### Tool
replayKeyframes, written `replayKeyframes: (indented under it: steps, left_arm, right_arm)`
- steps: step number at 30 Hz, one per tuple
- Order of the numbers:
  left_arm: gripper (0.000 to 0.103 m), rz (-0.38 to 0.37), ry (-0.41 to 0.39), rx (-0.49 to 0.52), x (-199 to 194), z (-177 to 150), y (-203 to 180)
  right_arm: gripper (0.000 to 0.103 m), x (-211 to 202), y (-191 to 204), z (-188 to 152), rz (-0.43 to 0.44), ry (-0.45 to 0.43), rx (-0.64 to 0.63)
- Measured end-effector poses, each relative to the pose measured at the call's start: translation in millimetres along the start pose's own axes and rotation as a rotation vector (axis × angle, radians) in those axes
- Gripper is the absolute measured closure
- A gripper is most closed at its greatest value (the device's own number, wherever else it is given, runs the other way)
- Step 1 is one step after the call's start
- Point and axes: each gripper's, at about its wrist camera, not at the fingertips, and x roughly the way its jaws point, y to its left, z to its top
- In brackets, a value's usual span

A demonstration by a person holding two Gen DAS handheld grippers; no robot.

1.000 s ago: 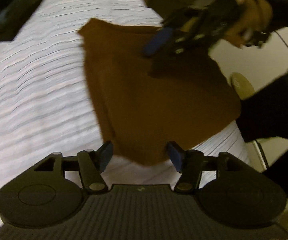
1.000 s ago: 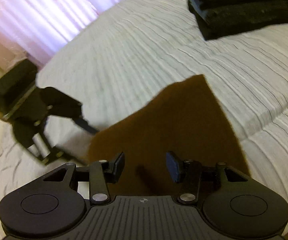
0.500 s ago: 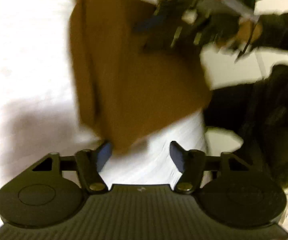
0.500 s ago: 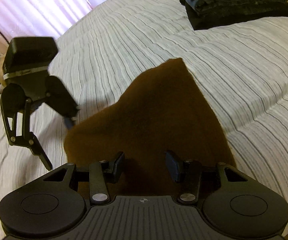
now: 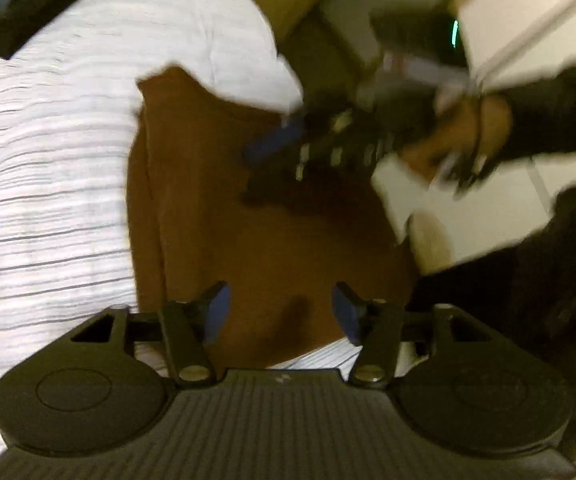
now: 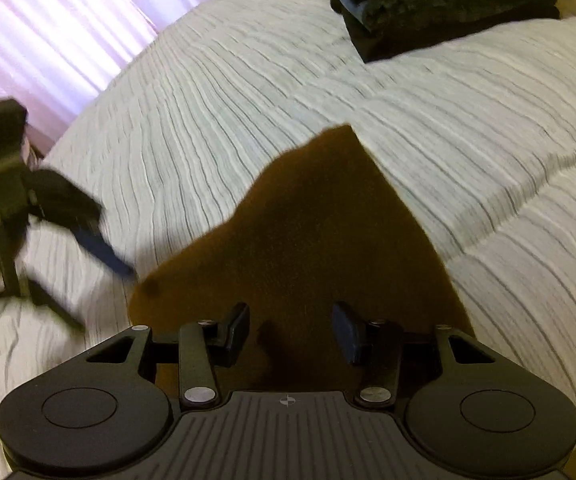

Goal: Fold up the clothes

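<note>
While both my left gripper point(image 5: 279, 312) and right gripper point(image 6: 290, 332) hang unclenched and empty over the flat brown fleece cloth point(image 6: 320, 240) on the white striped bedspread point(image 6: 368, 92), I judge a shallow pinch could catch the bedding too.

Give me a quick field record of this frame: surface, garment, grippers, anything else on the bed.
surface: bed with white striped bedspread
garment: brown cloth, lying flat on the bedspread, near the bed's edge
left gripper: open, empty, over the near edge of the cloth
right gripper: open, empty, over the cloth
other items: stack of folded dark clothes at the far side of the bed, apart from the brown cloth
background: bright curtain beyond the bed
image quality: motion blur in both views
</note>
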Motion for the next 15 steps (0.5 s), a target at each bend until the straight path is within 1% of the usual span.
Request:
replayKeyframes:
  steps: [1, 4, 6, 7, 10, 13, 14, 15]
  left_arm:
    - [0.047, -0.004, 0.010, -0.005, 2.8, -2.8, 7.9]
    - [0.036, -0.092, -0.003, -0.096, -3.2, -4.0, 39.8]
    - [0.019, -0.066, 0.011, -0.107, -5.7, 0.4, 51.4]
    - [0.019, -0.059, 0.014, -0.115, -7.5, 2.9, 56.9]
    - [0.019, -0.100, -0.003, -0.156, -16.3, 12.3, 71.4]
    - [0.020, -0.235, 0.050, -0.199, 3.8, 19.4, 82.5]
    - [0.020, -0.280, 0.074, -0.210, 11.5, 21.7, 85.0]
    - [0.021, -0.323, 0.115, -0.214, 22.1, 23.7, 84.3]
  right_arm:
    - [0.053, 0.2, -0.4, -0.3, 0.001, 0.000, -0.002]
    - [0.053, 0.9, -1.4, -1.3, 0.004, -0.002, -0.008]
    - [0.053, 1.4, -2.1, -2.0, 0.005, -0.003, -0.012]
    - [0.053, 1.6, -2.5, -2.3, 0.006, -0.003, -0.014]
    - [0.053, 2.3, -3.5, -3.3, 0.009, -0.005, -0.020]
    - [0.053, 3.0, -4.6, -4.2, 0.012, -0.006, -0.026]
    - [0.053, 3.2, -5.0, -4.6, 0.013, -0.006, -0.028]
    - [0.053, 3.5, -5.3, -4.9, 0.013, -0.007, -0.030]
